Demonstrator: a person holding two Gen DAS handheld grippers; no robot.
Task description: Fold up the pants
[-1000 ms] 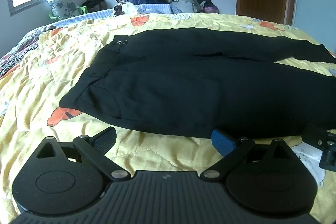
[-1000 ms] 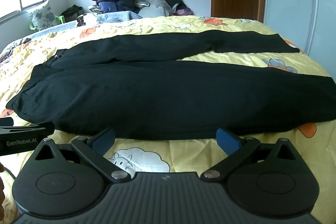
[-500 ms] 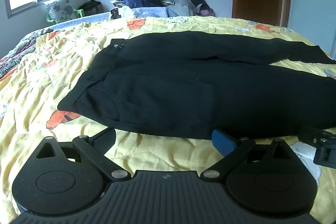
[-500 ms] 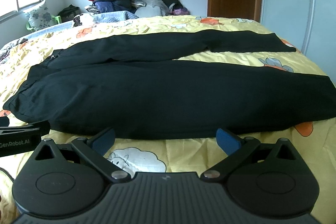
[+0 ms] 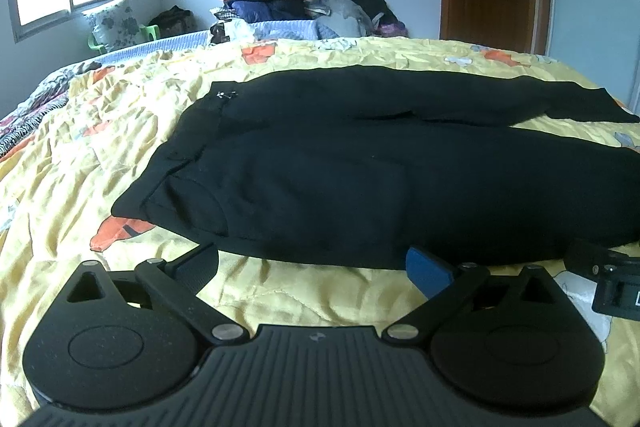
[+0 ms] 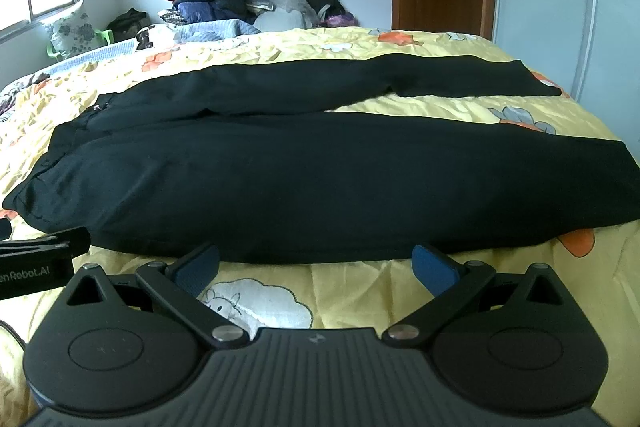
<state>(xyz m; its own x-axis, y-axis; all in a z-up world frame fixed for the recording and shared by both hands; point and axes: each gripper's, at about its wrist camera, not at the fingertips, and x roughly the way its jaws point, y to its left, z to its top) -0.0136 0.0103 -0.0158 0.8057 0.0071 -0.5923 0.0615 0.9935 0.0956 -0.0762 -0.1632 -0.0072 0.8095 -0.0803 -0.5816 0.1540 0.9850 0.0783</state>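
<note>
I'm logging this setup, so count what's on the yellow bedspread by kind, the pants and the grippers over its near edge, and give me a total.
Black pants: 1, spread flat, legs apart.
Grippers: 2, the left gripper and the right gripper, both with fingers open, holding nothing.
Total: 3 on the bedspread.

Both wrist views sit low at the bed's (image 5: 280,291) near edge, facing across it. Each looks past its own tool at the pants (image 5: 380,179) close ahead; both share them.
</note>
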